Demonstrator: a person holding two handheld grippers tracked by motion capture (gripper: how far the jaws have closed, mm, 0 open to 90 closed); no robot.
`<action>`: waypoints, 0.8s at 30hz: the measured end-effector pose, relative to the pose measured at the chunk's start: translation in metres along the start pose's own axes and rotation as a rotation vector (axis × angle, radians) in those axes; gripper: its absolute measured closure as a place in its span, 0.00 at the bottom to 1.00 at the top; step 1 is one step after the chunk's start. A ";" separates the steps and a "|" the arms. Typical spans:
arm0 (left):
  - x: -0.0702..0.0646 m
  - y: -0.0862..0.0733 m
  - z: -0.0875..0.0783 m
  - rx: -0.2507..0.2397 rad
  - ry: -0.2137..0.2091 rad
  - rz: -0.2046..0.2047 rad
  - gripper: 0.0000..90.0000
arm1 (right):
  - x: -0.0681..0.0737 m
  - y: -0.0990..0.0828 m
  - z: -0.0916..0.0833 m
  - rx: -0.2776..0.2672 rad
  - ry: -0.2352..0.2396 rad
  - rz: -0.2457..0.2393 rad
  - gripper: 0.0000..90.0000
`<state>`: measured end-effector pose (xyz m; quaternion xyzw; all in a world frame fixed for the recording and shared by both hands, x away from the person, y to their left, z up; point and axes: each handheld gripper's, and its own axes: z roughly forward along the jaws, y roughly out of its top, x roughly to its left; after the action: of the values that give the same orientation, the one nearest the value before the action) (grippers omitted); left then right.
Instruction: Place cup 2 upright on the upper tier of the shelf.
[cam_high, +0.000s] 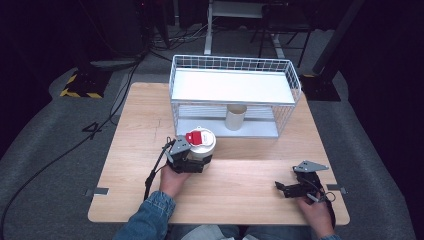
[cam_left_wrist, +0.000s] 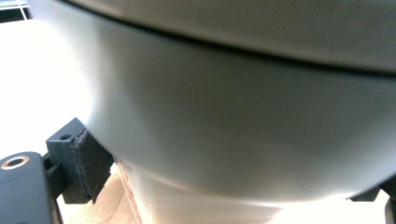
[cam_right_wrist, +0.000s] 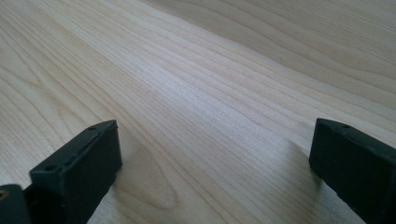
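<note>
Bare table (cam_high: 250, 175) is lying open between the grippers; ahead, the wire rack (cam_high: 232, 95) is blocking the far side, a cup (cam_high: 235, 117) standing inside its lower shelf.

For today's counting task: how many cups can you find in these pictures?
2: a white lidded cup at the left gripper, and a plain cup on the wire rack's lower shelf.

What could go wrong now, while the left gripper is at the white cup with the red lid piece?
The left gripper takes the white cup low on its smooth wall; its fingers may slip. The cup looks tall, so lifting it may tilt it. The wire rack already has a beige cup on its lower shelf; they may collide.
</note>
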<state>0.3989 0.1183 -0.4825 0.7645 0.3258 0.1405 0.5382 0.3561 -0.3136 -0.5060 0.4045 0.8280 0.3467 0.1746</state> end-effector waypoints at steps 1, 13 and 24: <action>0.000 0.000 0.000 0.000 0.000 0.000 0.11 | 0.000 0.000 0.000 0.000 0.000 0.000 0.03; 0.000 0.000 0.000 0.005 -0.002 0.008 0.12 | 0.001 0.000 0.000 0.001 -0.003 0.004 0.03; -0.001 0.001 -0.002 0.014 0.012 -0.004 0.13 | 0.001 0.000 0.000 0.002 -0.004 0.004 0.03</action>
<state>0.3975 0.1186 -0.4805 0.7666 0.3316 0.1414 0.5313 0.3557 -0.3129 -0.5059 0.4073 0.8272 0.3452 0.1752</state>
